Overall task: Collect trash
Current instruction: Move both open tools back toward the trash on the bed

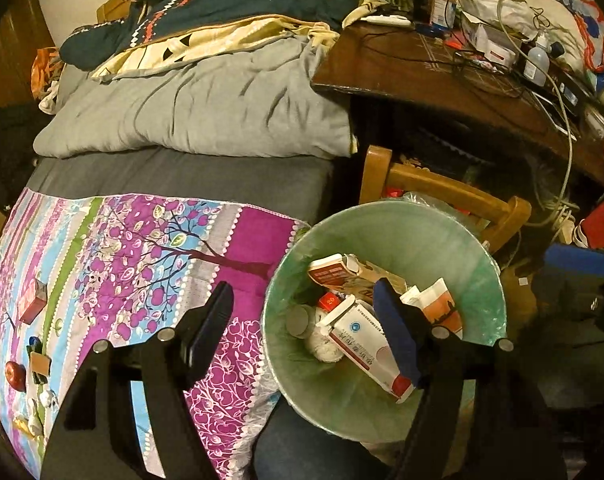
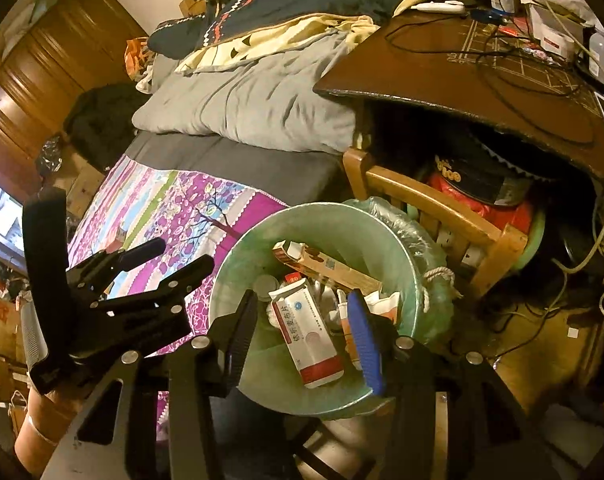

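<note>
Right gripper (image 2: 302,332): fingers apart, holding nothing, over the bin.
Left gripper (image 1: 306,320): fingers apart, empty, at the bin's edge.
White box (image 2: 308,340): lies in the green bin (image 2: 238,236) (below the right gripper).

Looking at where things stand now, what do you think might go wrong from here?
The white and red medicine box leans on the heap in the green lined trash bin; further drops may spill out. The red apple among the bed items could get binned by mistake. The cable hanging off the desk could snag a hand-held gripper.
</note>
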A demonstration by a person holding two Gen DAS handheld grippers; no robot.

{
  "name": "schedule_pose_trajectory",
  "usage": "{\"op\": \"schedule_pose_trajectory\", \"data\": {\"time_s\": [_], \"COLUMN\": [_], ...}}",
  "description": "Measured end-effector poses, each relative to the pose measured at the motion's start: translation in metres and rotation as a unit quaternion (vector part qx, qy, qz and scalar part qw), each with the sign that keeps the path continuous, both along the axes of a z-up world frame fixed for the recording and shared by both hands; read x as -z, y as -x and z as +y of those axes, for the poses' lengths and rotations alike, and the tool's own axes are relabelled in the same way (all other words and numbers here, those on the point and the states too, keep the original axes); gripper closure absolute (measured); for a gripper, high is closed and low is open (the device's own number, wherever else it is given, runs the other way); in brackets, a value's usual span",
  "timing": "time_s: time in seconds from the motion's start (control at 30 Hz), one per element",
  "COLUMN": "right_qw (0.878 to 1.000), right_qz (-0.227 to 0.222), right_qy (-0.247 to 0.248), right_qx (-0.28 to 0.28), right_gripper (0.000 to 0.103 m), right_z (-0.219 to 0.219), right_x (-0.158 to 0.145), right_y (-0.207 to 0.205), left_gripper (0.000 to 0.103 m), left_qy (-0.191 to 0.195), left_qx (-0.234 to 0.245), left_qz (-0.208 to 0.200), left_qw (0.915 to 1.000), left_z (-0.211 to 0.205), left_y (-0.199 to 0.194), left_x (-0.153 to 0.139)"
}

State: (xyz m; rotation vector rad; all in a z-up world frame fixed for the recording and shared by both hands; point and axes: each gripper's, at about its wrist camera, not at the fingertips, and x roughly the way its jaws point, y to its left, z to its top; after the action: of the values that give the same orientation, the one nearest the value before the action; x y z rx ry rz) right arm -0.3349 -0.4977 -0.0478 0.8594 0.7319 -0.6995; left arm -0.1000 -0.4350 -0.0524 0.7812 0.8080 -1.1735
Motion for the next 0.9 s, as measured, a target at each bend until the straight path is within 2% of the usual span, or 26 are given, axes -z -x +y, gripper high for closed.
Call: {"op": "schedule_pose_trajectory", "data": {"time_s": [0.13,0.23,0.37,0.53,0.77,0.87,0.9], "right_qw": [0.999,0.995,0.986,0.973,0.958,0.954,0.953], "right_qz": [0.004,0.005,-0.007,-0.024,-0.034,-0.037,-0.037], "right_qy": [0.049,0.096,0.167,0.228,0.261,0.258,0.255], "right_qx": [0.001,-0.001,-0.008,-0.035,-0.111,-0.15,-0.16], "right_gripper": [0.054,0.054,0.054,0.05,0.049,0.049,0.049], "right_z": [0.009,0.018,0.036,0.062,0.103,0.12,0.125], "right_x": [-0.013,-0.025,-0.045,-0.058,-0.054,-0.047,-0.045], "right_y": [-0.007,-0.018,-0.039,-0.08,-0.156,-0.193,-0.203], "left_gripper": [0.034,0.033,0.029,0.029,0.027,0.027,0.027], "left_qy": [0.005,0.02,0.054,0.071,0.071,0.065,0.061], "left_qx": [-0.018,-0.055,-0.129,-0.224,-0.338,-0.371,-0.389], "left_qz": [-0.002,-0.018,-0.064,-0.096,-0.09,-0.077,-0.071], "left_qw": [0.9998,0.9981,0.988,0.9672,0.9341,0.923,0.9162], "left_z": [0.01,0.026,0.057,0.106,0.176,0.204,0.217], "left_y": [-0.011,-0.028,-0.057,-0.102,-0.16,-0.178,-0.187], "left_x": [-0.002,-0.006,-0.011,-0.005,0.011,0.021,0.027]}}
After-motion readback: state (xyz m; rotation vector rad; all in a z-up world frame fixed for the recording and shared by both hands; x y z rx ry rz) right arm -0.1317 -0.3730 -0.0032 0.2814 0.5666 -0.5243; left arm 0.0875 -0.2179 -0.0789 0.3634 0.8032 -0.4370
